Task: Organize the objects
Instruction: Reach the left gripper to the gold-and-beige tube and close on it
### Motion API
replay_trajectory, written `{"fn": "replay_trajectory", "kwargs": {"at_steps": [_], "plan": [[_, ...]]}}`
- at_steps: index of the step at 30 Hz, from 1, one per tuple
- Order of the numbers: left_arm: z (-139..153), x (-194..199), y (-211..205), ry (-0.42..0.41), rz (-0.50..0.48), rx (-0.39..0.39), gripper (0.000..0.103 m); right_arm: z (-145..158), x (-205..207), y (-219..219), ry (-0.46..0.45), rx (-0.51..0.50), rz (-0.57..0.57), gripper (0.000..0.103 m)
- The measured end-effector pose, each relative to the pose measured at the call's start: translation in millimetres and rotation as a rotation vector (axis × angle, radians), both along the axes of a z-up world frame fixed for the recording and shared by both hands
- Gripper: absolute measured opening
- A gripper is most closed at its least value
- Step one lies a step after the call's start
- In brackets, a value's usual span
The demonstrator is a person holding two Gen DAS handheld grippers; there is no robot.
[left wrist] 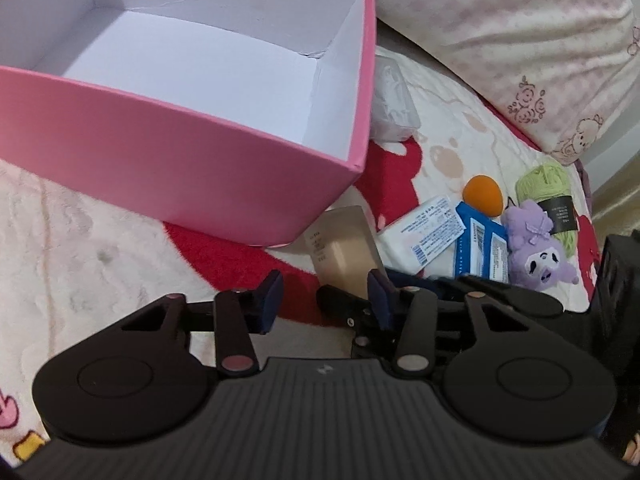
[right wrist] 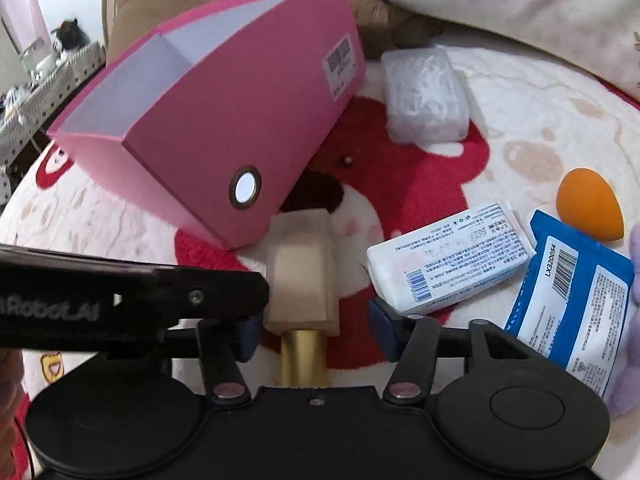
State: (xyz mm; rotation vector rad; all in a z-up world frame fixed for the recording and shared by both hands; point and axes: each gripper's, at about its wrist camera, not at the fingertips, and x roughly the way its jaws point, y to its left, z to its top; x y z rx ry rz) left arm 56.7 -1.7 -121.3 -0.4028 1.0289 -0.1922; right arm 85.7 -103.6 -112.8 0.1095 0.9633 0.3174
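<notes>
Nearest the right camera, the right gripper [right wrist: 314, 328] straddles a bottle [right wrist: 302, 276] that lies on the blanket [right wrist: 520, 120]. The gold cap points toward the camera and the far end almost touches the corner of the pink box [left wrist: 180, 160]. I read the right jaws as released. One pad sits just beside the bottle and the other stands clear of it, so no grip is made yet. The left gripper [left wrist: 324, 300] hangs just beside the same bottle. Its jaws are also released and hold nothing, with only blanket showing between the pads.

Progress, as I judge it:

1. Done: nothing. The box stands open and its white interior is bare.
2. In hand: pickup of the bottle by the right gripper.
3. Left: every item is still outside the box.
   - Beside the bottle lie a white pack [right wrist: 448, 264] and a blue sachet [right wrist: 572, 300].
   - Near them lies an orange sponge [right wrist: 588, 204].
   - Further along lie a purple plush [left wrist: 536, 248] and green yarn [left wrist: 548, 184].
   - A clear pack [right wrist: 424, 96] rests against the far side of the box.

I place the task at its very start. The bottle must be gripped, lifted over the box wall and set inside, and the remaining six items then follow.
</notes>
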Motion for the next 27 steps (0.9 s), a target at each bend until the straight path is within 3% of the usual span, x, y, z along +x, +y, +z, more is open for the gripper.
{"fn": "replay_trajectory", "kwargs": {"at_steps": [1, 7, 13, 19, 27], "plan": [[-1.3, 0.7, -0.8, 0.009, -0.006, -0.009, 0.04, 1.1, -1.3, 0.4, 0.009, 0.004, 0.005, 0.04], [-5.5, -4.7, -4.6, 0.046, -0.044, -0.081, 0.04, 3.1, -10.7, -14.4, 0.105, 0.104, -0.104, 0.04], [-13.9, -10.3, -15.0, 0.135, -0.098, -0.081, 0.041, 0.0, -28.5, -20.7, 0.217, 0.179, -0.154, 0.04], [-17.1, -13.5, -23.7, 0.11, -0.13, -0.037, 0.045, -4.2, -32.7, -22.5, 0.207, 0.184, -0.122, 0.04], [-25.8, -11.8, -30.1, 0.09, -0.141, -0.039, 0.049, -10.4, -31.2, -25.2, 0.192, 0.201, -0.088, 0.041]]}}
